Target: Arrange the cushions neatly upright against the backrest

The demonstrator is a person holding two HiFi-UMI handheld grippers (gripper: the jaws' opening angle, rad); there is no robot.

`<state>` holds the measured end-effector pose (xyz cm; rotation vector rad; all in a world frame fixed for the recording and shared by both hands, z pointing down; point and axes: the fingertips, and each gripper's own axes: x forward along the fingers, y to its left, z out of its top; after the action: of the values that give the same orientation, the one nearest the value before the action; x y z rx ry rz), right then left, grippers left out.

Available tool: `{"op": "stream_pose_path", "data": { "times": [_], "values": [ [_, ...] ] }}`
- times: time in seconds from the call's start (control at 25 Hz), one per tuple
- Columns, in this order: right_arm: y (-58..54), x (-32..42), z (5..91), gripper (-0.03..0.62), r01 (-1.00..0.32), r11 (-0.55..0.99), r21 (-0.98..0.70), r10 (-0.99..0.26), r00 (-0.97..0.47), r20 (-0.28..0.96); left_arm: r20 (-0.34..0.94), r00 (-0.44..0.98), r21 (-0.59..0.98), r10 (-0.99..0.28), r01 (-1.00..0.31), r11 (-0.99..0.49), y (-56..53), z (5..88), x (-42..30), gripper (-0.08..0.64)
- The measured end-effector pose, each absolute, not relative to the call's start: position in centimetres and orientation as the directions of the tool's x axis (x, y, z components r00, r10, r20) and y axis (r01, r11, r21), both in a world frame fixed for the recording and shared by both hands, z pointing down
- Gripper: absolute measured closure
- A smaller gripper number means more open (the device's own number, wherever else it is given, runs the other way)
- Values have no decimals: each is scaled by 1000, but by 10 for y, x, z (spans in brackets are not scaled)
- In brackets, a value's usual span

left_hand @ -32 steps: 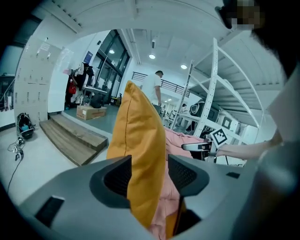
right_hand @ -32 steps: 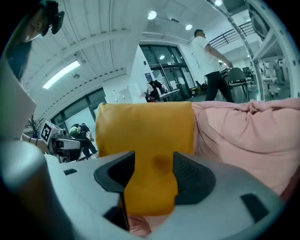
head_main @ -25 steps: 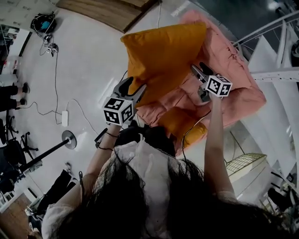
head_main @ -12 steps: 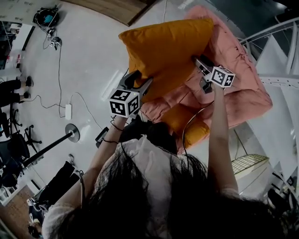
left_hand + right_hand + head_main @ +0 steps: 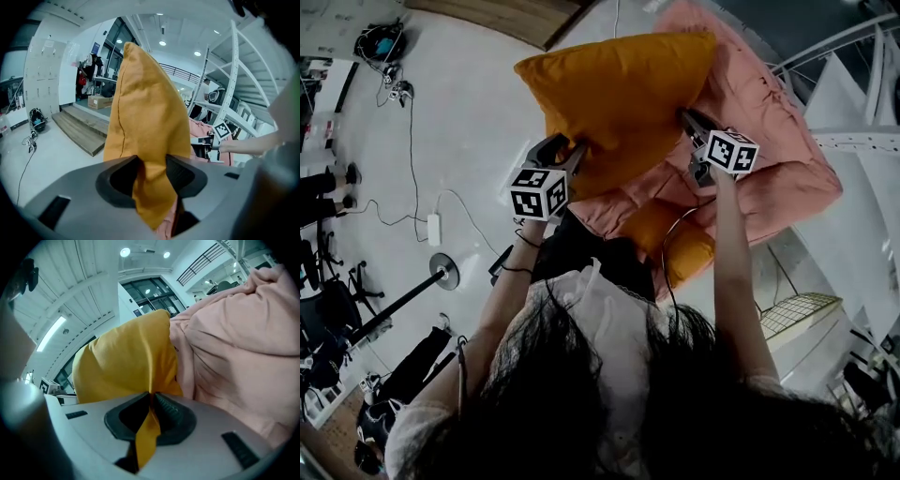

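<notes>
A large orange cushion (image 5: 619,89) stands on edge over the pink sofa (image 5: 778,112), and both grippers hold it. My left gripper (image 5: 565,150) is at its lower left corner; in the left gripper view the thick corner (image 5: 145,117) fills the gap of that gripper (image 5: 152,164). These jaws have just been closing on it. My right gripper (image 5: 686,117) is at the cushion's right edge; its jaws (image 5: 151,401) have just been closing and pinch a thin flap of the cushion (image 5: 122,362). A second orange cushion (image 5: 680,246) lies lower on the sofa (image 5: 234,333).
A white staircase with rails (image 5: 853,103) runs close to the sofa's right. On the floor to the left are a lamp stand (image 5: 441,272), a power strip (image 5: 431,228) and cables. A wooden platform (image 5: 79,129) lies beyond. A wire rack (image 5: 792,323) sits at lower right.
Both grippers' jaws stood open beside the cushion's edges; now both have shut on it. The cushion and both grippers sit a little further left in the head view.
</notes>
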<state>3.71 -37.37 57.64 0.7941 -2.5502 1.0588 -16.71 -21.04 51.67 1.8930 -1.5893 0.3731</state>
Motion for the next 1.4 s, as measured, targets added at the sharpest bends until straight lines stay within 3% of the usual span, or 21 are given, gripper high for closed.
{"op": "stream_pose_path", "data": {
  "times": [0.2, 0.4, 1.04, 1.4],
  "values": [
    [-332, 40, 557, 546, -591, 563, -578, -415, -807, 421, 598, 252, 285, -761, -954, -92, -196, 514, -193, 457],
    [-295, 49, 535, 551, -619, 515, -593, -485, -781, 394, 607, 310, 269, -731, -947, -178, -186, 508, -197, 500],
    [-193, 117, 483, 557, -781, 246, -574, -797, -500, 339, 537, 626, 333, -565, -773, -540, -178, 480, -143, 529],
    [-154, 186, 471, 558, -799, 95, -593, -905, -317, 282, 469, 736, 333, -489, -660, -674, -225, 454, -62, 529]
  ]
}}
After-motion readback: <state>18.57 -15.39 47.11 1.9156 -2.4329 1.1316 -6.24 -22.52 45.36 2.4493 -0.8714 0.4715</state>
